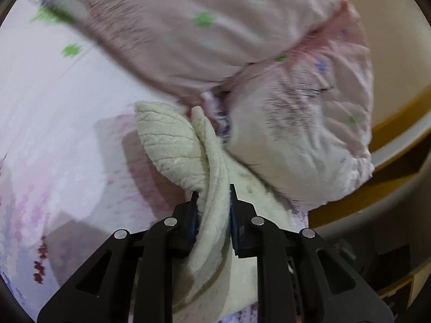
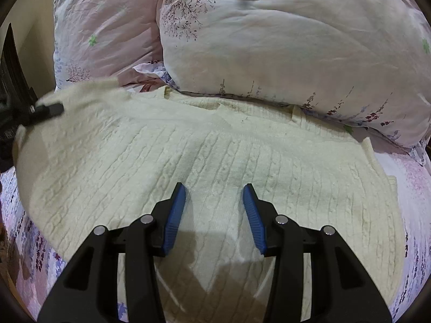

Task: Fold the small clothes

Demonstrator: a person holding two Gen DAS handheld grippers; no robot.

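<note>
The cream cable-knit sweater (image 2: 215, 167) lies spread flat on the bed, its long axis running side to side across the right wrist view. Its neckline (image 2: 226, 107) points away toward the pillows, and the knit ribs run front to back. At the far left edge a corner of the knit is lifted off the bed, blurred, with the left gripper (image 2: 51, 109) on it. In the left wrist view that gripper (image 1: 214, 196) has its jaws drawn narrow, pinching a doubled fold of the cream knit (image 1: 212, 188) that rises between the pads and curls over to the left.

The right gripper (image 2: 214, 188) hovers over the middle of the sweater, its blue-padded jaws standing partly apart with nothing between them.

Two large pale pink floral pillows (image 2: 282, 40) lie just beyond the neckline, resting on the floral bedsheet (image 2: 404, 177).
</note>
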